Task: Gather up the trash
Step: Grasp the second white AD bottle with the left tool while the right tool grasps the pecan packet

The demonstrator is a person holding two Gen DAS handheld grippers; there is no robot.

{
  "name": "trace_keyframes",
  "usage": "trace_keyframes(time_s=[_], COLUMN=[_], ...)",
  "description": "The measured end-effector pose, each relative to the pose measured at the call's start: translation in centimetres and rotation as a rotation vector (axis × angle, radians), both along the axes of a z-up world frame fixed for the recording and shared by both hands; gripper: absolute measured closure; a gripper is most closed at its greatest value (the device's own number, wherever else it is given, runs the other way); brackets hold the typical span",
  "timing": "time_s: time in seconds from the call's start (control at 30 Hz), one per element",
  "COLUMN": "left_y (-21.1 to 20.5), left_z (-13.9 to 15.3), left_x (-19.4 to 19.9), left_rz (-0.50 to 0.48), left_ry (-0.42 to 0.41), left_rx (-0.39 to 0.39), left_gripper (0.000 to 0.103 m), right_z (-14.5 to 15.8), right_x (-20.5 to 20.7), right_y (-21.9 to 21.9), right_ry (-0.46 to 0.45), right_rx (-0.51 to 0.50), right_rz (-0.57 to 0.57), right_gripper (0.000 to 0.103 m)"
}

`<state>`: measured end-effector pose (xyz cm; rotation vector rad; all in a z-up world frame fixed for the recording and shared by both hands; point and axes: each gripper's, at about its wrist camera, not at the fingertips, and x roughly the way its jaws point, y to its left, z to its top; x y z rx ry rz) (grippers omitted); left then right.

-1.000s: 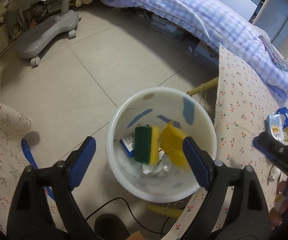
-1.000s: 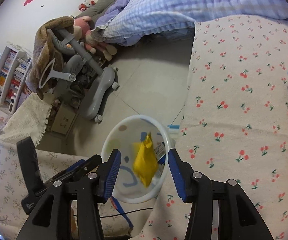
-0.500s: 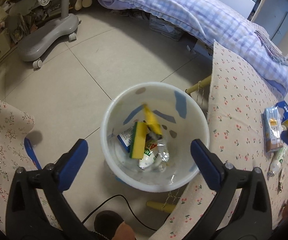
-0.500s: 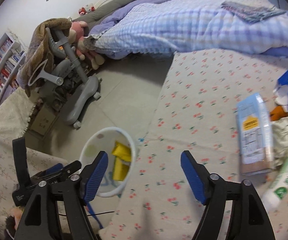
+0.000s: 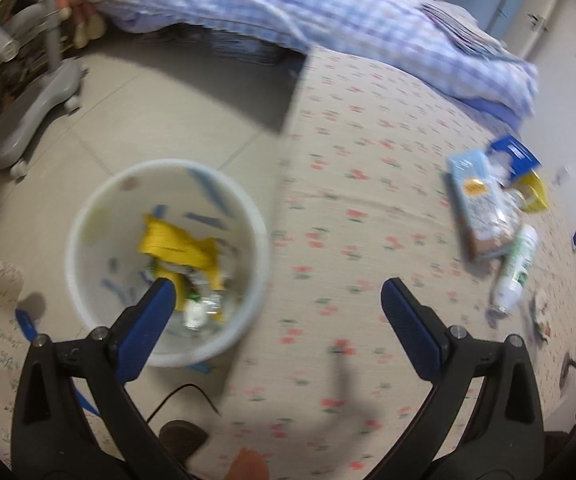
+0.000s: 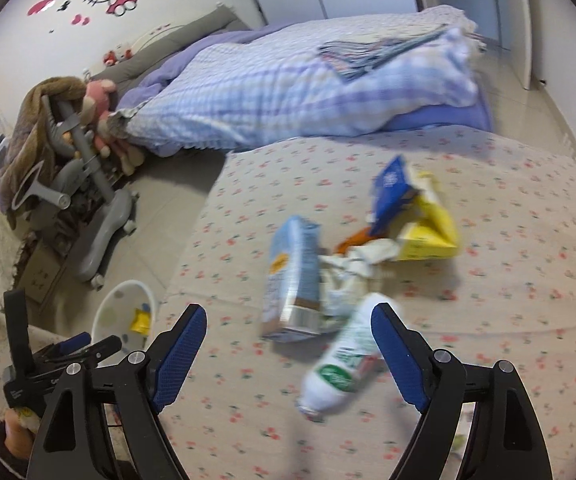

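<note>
Trash is found in two places. A white bin (image 5: 87, 240) stands on the tiled floor (image 5: 147, 120) beside the edge of a flower-printed tablecloth (image 5: 348, 240); yellow wrapping (image 5: 175, 244) and a clear crushed bottle (image 5: 207, 308) are seen inside it, though detail is lost to blur. On the tablecloth, well apart from the bin, a light blue carton (image 6: 292, 276) lies on its side, with crumpled paper (image 6: 352, 264) just beside it, a blue and yellow box (image 6: 412, 212) behind it, and a white bottle with a green label (image 6: 344, 364) in front of it. The left gripper (image 5: 277, 308) is held wide apart above the bin's rim and the cloth edge, with nothing between its blue pads. The right gripper (image 6: 288, 340) is opening; its jaws are spread over the cloth, the white bottle is seen between them, and no contact with the pads is observed. A bed with a checked quilt (image 6: 288, 88) is noted behind the table.
</note>
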<state>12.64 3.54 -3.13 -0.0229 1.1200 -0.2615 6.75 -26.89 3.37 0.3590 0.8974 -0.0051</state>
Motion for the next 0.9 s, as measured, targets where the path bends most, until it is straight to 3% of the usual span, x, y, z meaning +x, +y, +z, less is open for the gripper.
trace_keyframes(time_s=[0.3, 0.5, 0.67, 0.9], left_y=[-8.0, -13.8, -17.6, -20.9], left_z=[0.4, 0.5, 0.5, -0.7], left_x=[-0.9, -2.0, -2.9, -3.3], left_rz=[-0.153, -0.273, -0.355, -0.425], left_ry=[0.055, 0.092, 0.112, 0.163], left_rx=[-0.058, -0.095, -0.103, -0.113], left_gripper=[0.001, 0.001, 0.002, 0.027], right_z=[0.0, -2.4, -5.0, -7.4], right_x=[-5.5, -8.7, -10.1, -10.0], right_y=[-9.3, -14.5, -16.3, -16.2], right_ry=[0.019, 0.118, 0.219, 0.304], right_rx=[-0.022, -0.031, 0.013, 0.081], right_rz=[-0.140, -0.224, -0.254, -0.213], right_gripper=[0.017, 0.017, 0.017, 0.017])
